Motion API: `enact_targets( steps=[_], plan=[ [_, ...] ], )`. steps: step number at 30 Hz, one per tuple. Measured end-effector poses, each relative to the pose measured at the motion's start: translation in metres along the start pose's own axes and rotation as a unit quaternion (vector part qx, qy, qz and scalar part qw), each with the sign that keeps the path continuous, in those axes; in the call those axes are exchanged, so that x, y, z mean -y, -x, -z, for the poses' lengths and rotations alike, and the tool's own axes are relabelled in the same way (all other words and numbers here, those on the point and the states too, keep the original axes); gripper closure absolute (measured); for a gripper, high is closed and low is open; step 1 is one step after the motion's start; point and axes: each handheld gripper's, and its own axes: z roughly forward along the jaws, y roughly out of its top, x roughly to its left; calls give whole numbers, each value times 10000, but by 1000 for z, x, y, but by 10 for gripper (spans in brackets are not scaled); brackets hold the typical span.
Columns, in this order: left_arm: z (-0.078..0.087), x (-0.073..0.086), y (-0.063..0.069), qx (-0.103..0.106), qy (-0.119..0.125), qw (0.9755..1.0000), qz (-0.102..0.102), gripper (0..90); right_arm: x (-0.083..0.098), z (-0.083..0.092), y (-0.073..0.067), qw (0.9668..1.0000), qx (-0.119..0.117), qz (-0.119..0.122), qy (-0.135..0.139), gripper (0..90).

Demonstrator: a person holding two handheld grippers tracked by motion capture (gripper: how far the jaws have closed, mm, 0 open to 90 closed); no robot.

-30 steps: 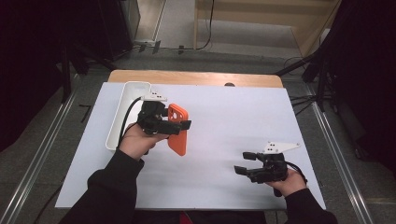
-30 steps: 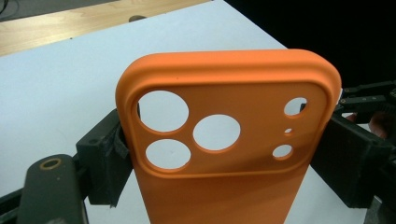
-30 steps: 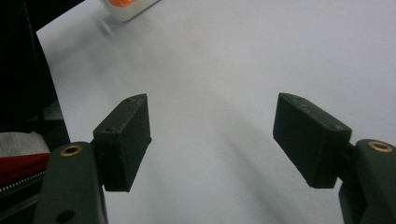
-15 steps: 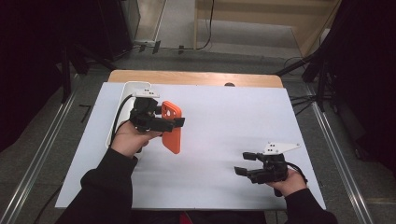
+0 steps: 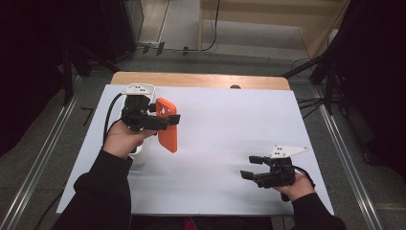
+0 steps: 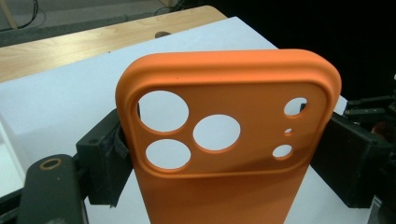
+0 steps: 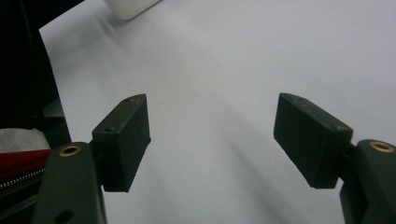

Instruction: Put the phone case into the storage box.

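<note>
A white sheet covers most of the tabletop (image 5: 230, 143), leaving a strip of bare wood along its far edge at the upper middle of the high view, where a small dark round spot (image 5: 234, 87) sits at the seam between wood and white. Around the tabletop the room is dark: grey floor, metal rails running down the left and right sides of the frame, black stands at the upper right, and a pale wooden structure with a cable at the top centre. At the upper left of the white sheet lies a long white tray (image 5: 139, 91), partly hidden behind the left hand and its cable. The left tool (image 5: 165, 120) is clamped on an orange phone case (image 5: 167, 132), which hangs above the sheet just right of the tray, in the left-centre of the frame; in the left gripper view the case (image 6: 224, 154) stands upright between the black pads, which press on its two side edges, with its camera cut-outs facing the lens. The right tool (image 5: 251, 167) rests low at the lower right of the high view, well apart from the case, its jaws spread wide with nothing between them; the right gripper view shows bare white sheet between its pads (image 7: 123, 140) and a corner of the tray (image 7: 130, 7) at the top left.
</note>
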Motion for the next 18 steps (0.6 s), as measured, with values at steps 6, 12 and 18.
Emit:
enact_targets(
  steps=[6, 12, 18],
  plan=[
    [9, -4, 0, 10, -12, 10000, 26, 159, 0, -1, -1, 10000, -9, 18, -32, 260],
    [16, -6, -3, -16, 16, 10000, 81, 159, 0, -2, -2, 10000, -34, 48, -52, 260],
    [23, -8, -7, -53, 55, 9999, 117, 159, 0, -3, -2, 10000, -44, 63, -58, 260]
  ],
)
